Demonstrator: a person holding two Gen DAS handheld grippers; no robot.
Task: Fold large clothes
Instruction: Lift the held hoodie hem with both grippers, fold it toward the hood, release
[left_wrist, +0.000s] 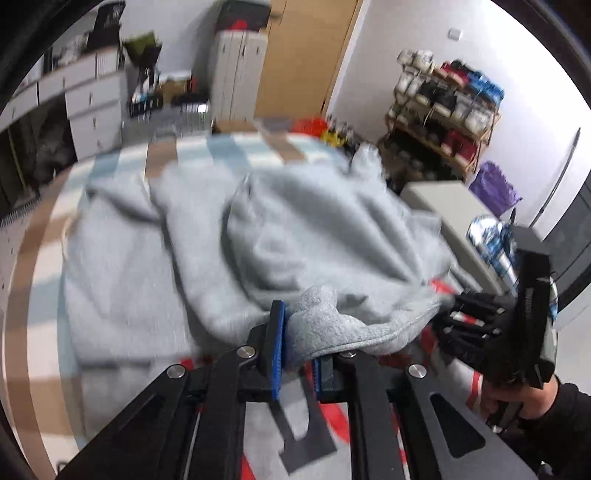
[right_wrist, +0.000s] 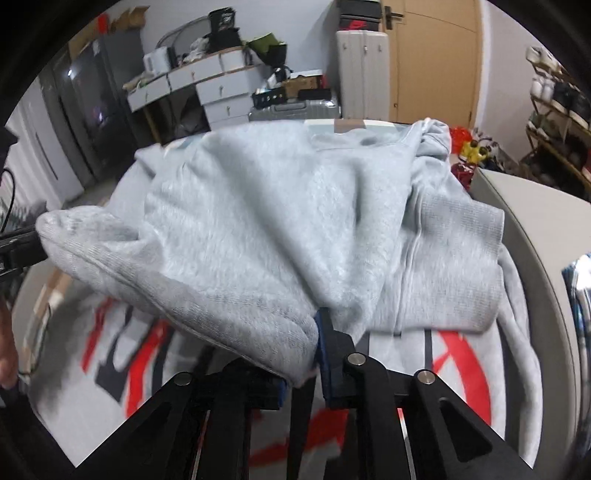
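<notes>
The grey sweatshirt's (left_wrist: 258, 236) ribbed hem is pinched in both grippers' jaws.

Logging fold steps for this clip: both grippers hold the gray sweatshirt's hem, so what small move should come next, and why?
Probably carry the hem forward and lay it over the body. The left gripper and right gripper are each shut on the gray sweatshirt, whose lifted edge already arches over the red print, fold half made.
</notes>
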